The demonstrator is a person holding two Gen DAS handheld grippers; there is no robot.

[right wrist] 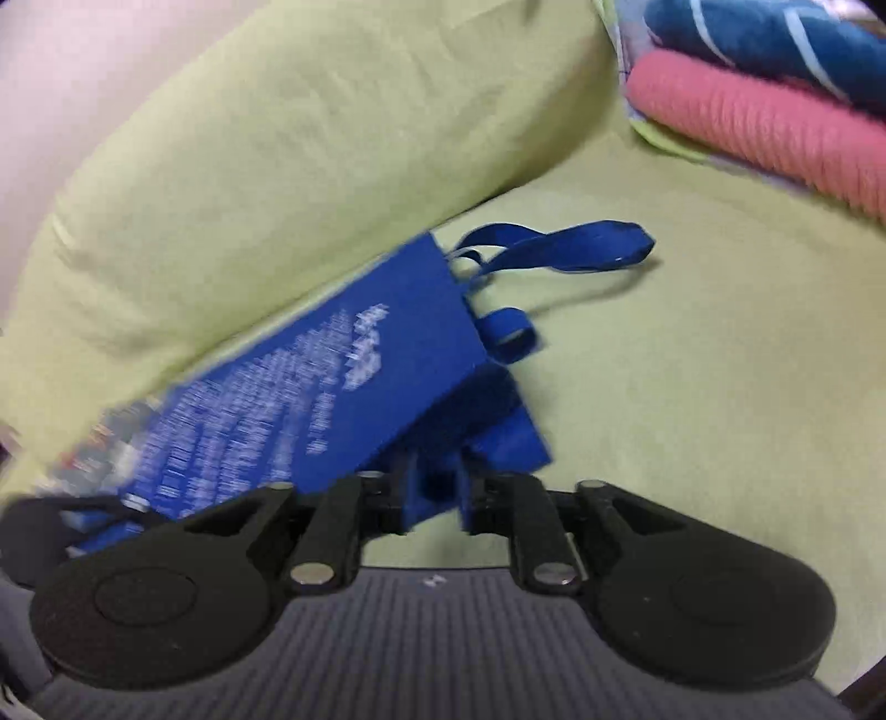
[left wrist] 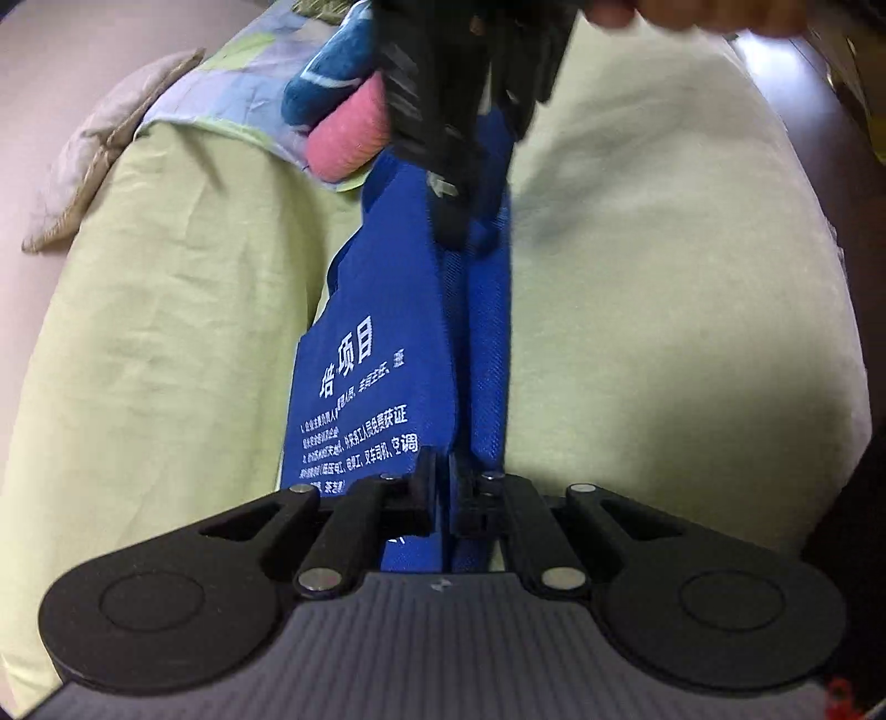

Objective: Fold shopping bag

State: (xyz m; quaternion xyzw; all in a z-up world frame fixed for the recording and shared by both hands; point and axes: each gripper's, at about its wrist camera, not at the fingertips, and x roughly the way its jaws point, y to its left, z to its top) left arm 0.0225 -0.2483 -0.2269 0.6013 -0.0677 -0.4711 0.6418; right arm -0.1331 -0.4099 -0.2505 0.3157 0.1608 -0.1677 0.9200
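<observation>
Left wrist: bag (left wrist: 387, 343) lengthwise, away.

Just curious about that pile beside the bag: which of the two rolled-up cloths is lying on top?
The dark blue cloth with pale stripes lies on top; the pink cloth is underneath it, nearer the blue shopping bag.

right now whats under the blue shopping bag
The blue shopping bag lies on pale green bedding, with its handles trailing onto it. Whatever lies beneath the bag's printed panel is covered.
</observation>
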